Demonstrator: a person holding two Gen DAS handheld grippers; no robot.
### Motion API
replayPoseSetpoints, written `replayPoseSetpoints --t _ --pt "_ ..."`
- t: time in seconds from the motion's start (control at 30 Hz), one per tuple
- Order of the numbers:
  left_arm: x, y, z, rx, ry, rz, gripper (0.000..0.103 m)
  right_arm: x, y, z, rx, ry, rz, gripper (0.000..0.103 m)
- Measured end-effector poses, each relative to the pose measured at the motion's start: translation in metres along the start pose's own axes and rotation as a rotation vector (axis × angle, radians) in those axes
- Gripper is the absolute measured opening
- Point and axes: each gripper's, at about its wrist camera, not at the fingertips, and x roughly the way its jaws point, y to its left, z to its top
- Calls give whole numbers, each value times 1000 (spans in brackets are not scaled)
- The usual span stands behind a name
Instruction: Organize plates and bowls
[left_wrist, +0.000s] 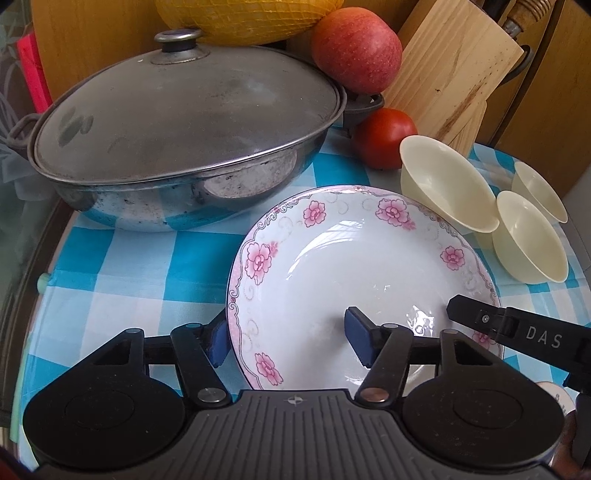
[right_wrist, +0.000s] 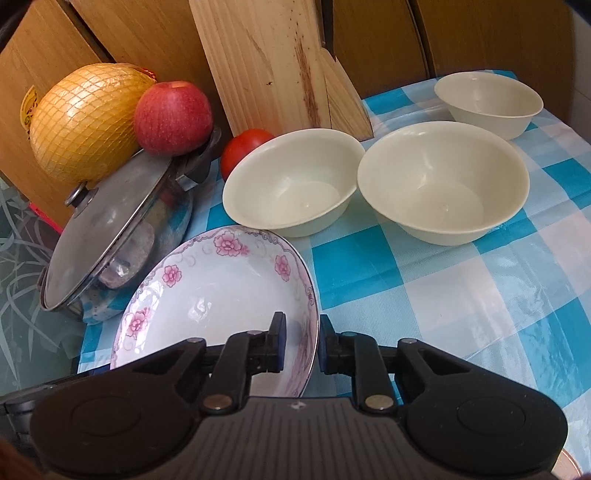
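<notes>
— Where's the plate?

— The floral plate is on the checked cloth over the bench, w/ the lidded pot just behind-left & three cream bowls to its right.

— And the tongs?

— Left tongs are spread: one pad outside the near-left rim, the other over the plate's inside, neither pressing. Right tongs straddle the right rim, jaws close on either side (can't tell if they're actually pinching it).

— Anything else nearby?

— A tomato by the knife block, plus an apple & netted pomelo behind the pot.
</notes>
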Motion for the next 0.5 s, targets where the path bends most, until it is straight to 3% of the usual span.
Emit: replayPoseSetpoints --t 0.37,0.5 --pt "-22 27 -22 2 26 20 68 -15 24 -41 -122 87 62 18" --pt "-29 37 -30 6 30 10 68 -16 26 -46 -104 92 77 21"
